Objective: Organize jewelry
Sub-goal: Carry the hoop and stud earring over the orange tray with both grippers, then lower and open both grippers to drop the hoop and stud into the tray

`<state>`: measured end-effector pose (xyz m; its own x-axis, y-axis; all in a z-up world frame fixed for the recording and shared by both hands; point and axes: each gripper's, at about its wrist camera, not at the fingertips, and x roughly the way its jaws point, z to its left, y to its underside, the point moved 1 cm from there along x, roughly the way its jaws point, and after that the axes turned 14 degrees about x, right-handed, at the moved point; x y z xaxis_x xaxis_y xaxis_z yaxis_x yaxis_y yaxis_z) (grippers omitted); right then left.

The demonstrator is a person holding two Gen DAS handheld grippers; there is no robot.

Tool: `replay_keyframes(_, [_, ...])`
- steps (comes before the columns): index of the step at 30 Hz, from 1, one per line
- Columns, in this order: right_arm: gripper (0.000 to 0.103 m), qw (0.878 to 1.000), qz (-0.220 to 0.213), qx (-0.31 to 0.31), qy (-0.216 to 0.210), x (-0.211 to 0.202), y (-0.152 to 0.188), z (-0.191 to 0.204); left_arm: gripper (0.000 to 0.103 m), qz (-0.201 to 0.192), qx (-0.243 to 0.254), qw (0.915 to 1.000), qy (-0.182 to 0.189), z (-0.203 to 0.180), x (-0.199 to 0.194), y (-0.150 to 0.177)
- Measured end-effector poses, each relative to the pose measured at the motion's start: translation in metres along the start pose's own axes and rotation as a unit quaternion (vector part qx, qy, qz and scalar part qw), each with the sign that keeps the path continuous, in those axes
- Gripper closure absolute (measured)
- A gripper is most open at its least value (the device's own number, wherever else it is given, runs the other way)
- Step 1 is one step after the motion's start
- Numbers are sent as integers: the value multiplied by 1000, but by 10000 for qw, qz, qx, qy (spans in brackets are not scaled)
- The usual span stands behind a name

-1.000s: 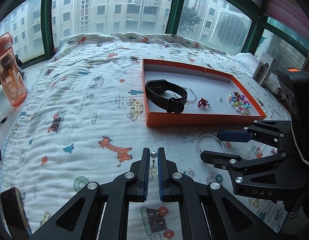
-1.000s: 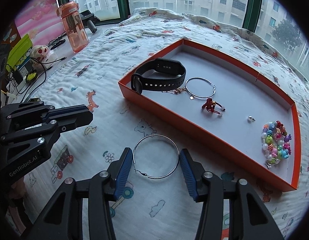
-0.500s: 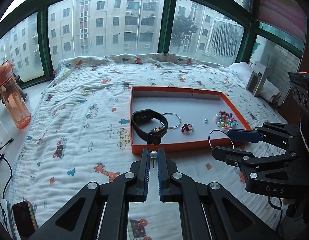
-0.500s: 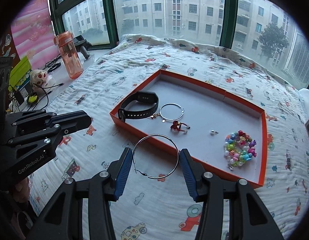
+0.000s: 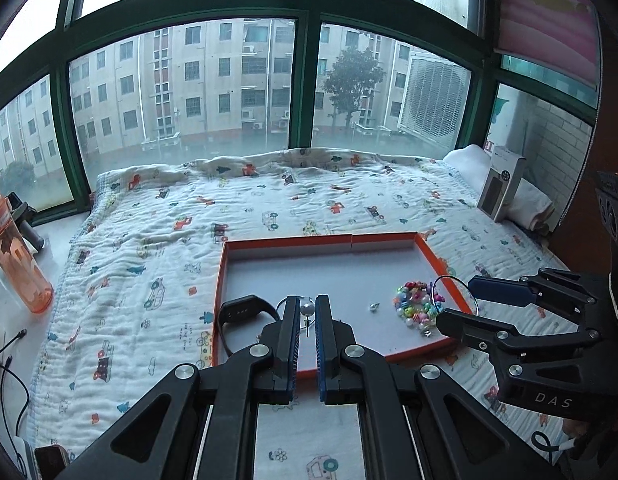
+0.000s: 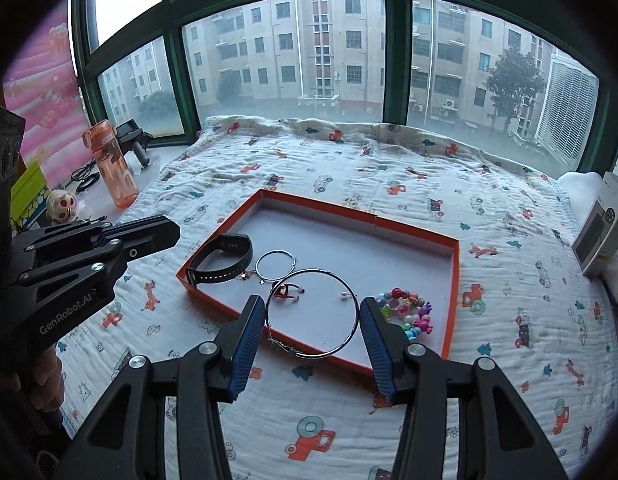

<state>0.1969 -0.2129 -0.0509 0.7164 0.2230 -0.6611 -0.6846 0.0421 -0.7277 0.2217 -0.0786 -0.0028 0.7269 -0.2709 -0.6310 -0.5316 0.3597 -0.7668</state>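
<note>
I have my left gripper [image 5: 307, 312] clenched on a small pearl stud earring [image 5: 307, 309], its pin hanging between the blue pads, held up over the near edge of the orange tray [image 6: 455, 276]. My right gripper [image 6: 311, 316] grips a large silver hoop earring [image 6: 312, 313] across its width, also above the tray's near side. In the tray lie a black wristband [image 6: 221, 262], a smaller hoop [image 6: 275, 265], a red trinket [image 6: 285, 292] and a colourful bead bracelet [image 6: 407, 312], on the patterned blanket [image 6: 389, 200]
</note>
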Motion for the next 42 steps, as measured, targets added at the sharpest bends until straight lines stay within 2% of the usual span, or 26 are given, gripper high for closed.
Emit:
replay_keyframes(8, [49,9998,-95,152,70,7,-18,-23,96,74,28,10000,-60,-3,36,-29])
replay_keyframes(18, [49,9993,28,368,114,40,-34,-38,96,404,-124,9990,-111,14,100,-38])
replay_keyframes(24, [49,9988,159,439,176,60,-37,-45,96,551,-210,9982,-120,25,129,-37])
replay_keyframes(32, [48,9973,546,439,242,95,-29,-47,96,927,-380,9949,-76,35,164,-26])
replay_keyframes(42, [48,9956,790,405,290,115,-20,-44,94,1289,-634,9896,59,46,187,-9])
